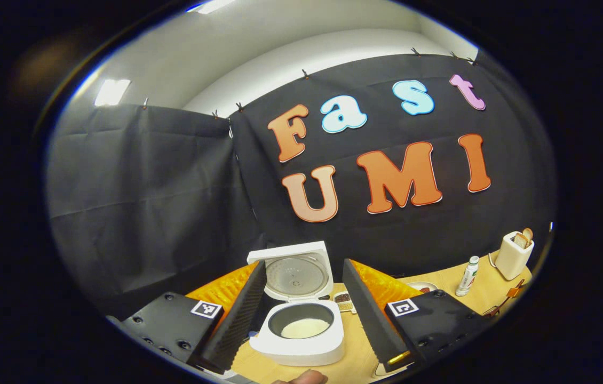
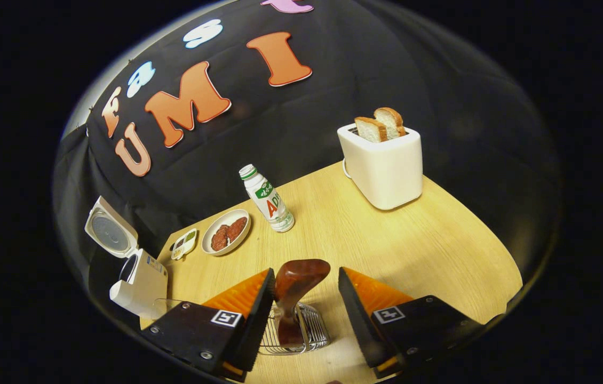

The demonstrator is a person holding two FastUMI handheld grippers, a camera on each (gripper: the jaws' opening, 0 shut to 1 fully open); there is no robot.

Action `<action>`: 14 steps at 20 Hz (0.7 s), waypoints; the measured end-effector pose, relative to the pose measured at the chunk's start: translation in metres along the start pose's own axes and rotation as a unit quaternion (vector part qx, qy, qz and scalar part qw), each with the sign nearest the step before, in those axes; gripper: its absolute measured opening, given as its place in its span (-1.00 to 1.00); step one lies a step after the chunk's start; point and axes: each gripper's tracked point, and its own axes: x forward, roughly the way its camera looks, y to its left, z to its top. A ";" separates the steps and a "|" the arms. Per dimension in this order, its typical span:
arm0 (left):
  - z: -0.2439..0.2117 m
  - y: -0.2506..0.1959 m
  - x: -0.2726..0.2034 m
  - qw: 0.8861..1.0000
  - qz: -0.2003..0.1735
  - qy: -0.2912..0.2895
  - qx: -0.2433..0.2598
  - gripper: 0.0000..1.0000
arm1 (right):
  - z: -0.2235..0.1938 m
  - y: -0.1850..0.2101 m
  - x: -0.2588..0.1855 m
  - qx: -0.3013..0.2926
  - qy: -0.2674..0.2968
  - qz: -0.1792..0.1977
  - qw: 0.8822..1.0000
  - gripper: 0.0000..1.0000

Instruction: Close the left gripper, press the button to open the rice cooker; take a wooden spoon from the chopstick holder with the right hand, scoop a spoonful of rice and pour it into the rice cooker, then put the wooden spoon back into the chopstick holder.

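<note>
The white rice cooker (image 1: 301, 341) stands with its lid (image 1: 295, 272) up, and white rice lies in the dark pot (image 1: 304, 326). My left gripper (image 1: 304, 312) hovers in front of it, open, its fingers (image 1: 240, 320) framing the cooker without touching it. In the right gripper view the open cooker (image 2: 139, 285) sits at the far left. The wooden spoon (image 2: 297, 280) stands bowl-up in the wire chopstick holder (image 2: 301, 333). My right gripper (image 2: 304, 304) is open around the spoon, which leans close to the left finger (image 2: 259, 309); the right finger stands apart from it.
On the wooden table (image 2: 413, 245) are a small divided dish (image 2: 184, 242), a plate of reddish-brown pieces (image 2: 225, 232), a white bottle (image 2: 268, 200) and a toaster with two bread slices (image 2: 384, 165). A fingertip (image 1: 307, 377) shows at the bottom of the left gripper view.
</note>
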 end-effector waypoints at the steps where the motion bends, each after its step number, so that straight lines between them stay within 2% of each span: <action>1: 0.002 -0.002 -0.003 1.000 -0.001 -0.003 0.005 0.94 | -0.001 0.002 0.002 0.003 0.003 0.005 1.000 0.40; 3: 0.001 -0.008 -0.001 1.000 -0.005 -0.002 0.008 1.00 | -0.001 0.007 0.003 0.010 0.002 0.014 1.000 0.12; 4: 0.000 -0.009 -0.002 1.000 -0.006 0.000 0.007 0.98 | -0.001 0.009 0.002 0.012 0.001 0.016 1.000 -0.08; 6: -0.003 -0.008 0.002 1.000 -0.008 0.003 -0.003 0.95 | -0.002 0.011 -0.001 0.016 -0.005 0.015 1.000 -0.34; 12: -0.007 -0.008 0.022 0.999 -0.024 0.005 -0.023 0.86 | -0.007 0.024 -0.010 0.030 -0.008 0.023 0.999 -0.53; 14: -0.007 -0.008 0.029 0.999 -0.034 0.001 -0.023 0.86 | -0.005 0.018 -0.009 0.034 -0.011 -0.009 0.999 -0.58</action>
